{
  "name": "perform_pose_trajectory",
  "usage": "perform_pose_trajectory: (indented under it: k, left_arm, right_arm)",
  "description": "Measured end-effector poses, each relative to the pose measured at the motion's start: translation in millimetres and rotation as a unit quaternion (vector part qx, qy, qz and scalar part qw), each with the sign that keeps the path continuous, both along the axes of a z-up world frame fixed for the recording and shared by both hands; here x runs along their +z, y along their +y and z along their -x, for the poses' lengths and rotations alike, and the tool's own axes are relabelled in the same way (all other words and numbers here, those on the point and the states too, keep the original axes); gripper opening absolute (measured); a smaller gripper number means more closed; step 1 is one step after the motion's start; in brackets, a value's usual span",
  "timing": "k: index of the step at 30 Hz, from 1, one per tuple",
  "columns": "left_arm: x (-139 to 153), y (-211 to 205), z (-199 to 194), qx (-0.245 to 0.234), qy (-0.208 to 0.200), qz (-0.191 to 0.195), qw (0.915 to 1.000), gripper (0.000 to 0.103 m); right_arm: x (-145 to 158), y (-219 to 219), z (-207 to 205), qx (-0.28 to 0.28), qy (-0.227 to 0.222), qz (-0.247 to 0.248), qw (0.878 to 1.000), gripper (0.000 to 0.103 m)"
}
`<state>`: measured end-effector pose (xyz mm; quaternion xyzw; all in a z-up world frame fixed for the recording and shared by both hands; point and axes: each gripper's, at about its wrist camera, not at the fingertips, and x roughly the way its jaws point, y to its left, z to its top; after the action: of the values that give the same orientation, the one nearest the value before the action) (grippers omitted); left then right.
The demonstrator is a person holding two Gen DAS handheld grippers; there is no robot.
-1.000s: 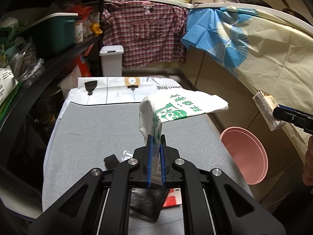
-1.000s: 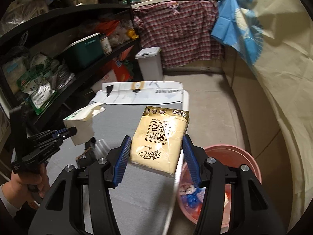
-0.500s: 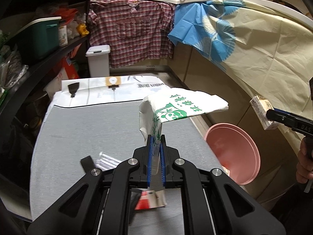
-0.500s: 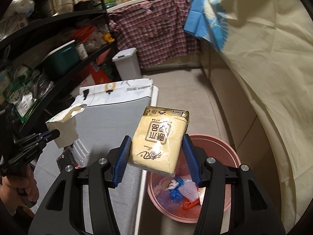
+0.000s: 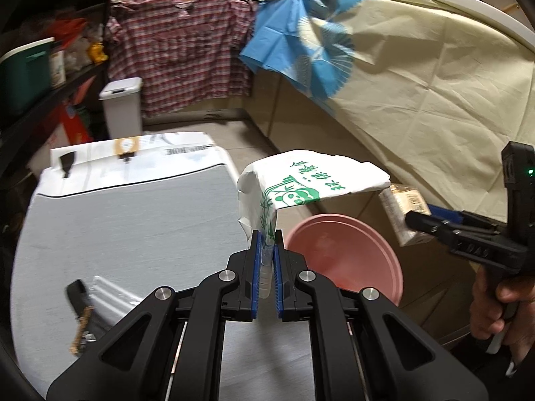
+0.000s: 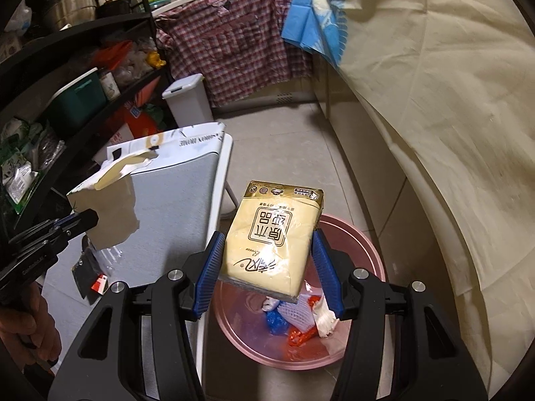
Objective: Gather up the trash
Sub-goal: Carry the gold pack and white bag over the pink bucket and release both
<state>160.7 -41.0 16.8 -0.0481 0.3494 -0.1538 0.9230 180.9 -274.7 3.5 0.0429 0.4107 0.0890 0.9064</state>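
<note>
My left gripper (image 5: 266, 234) is shut on a white paper bag with green panda print (image 5: 311, 183), held at the table's right edge beside the pink bin (image 5: 347, 250). In the right wrist view the same bag (image 6: 107, 214) hangs at the left, pinched by the left gripper (image 6: 88, 216). My right gripper (image 6: 267, 254) is shut on a yellow tissue pack (image 6: 272, 234), which hangs directly above the pink bin (image 6: 364, 254). Several pieces of trash (image 6: 294, 317) lie inside the bin. In the left wrist view the tissue pack (image 5: 403, 215) shows at the right.
A grey table (image 5: 117, 220) still carries a black wrapper and clear plastic (image 5: 87, 304) near its front left. A white pedal bin (image 6: 189, 100) stands on the floor behind. Dark shelves (image 6: 67, 100) line the left. A cream cloth (image 6: 434, 133) drapes the right side.
Both grippers have swung to the right, away from the table. The tissue pack now hangs over the pink bin, and the paper bag has reached the table's right edge.
</note>
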Motion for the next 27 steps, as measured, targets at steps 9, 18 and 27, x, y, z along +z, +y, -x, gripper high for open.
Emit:
perform_pose_trajectory:
  k: [9,18,27]
  left_arm:
    - [-8.1,-49.9,-11.6,-0.042,0.017,0.005,0.9990,0.007]
    - [-24.9,-73.4,-22.4,-0.057,0.032,-0.004,0.9979,0.007]
    - [-38.1,-85.5,-32.7,-0.065,0.041,-0.010,0.9970,0.007]
  right_arm:
    - [-17.5,-14.8,-4.2,-0.016,0.034,0.010,0.999,0.054]
    - [-26.8,-20.7,-7.2,-0.026,0.049,0.015,0.998,0.054]
    - [-31.4,-24.7,-11.3,-0.037,0.054,0.023,0.998,0.055]
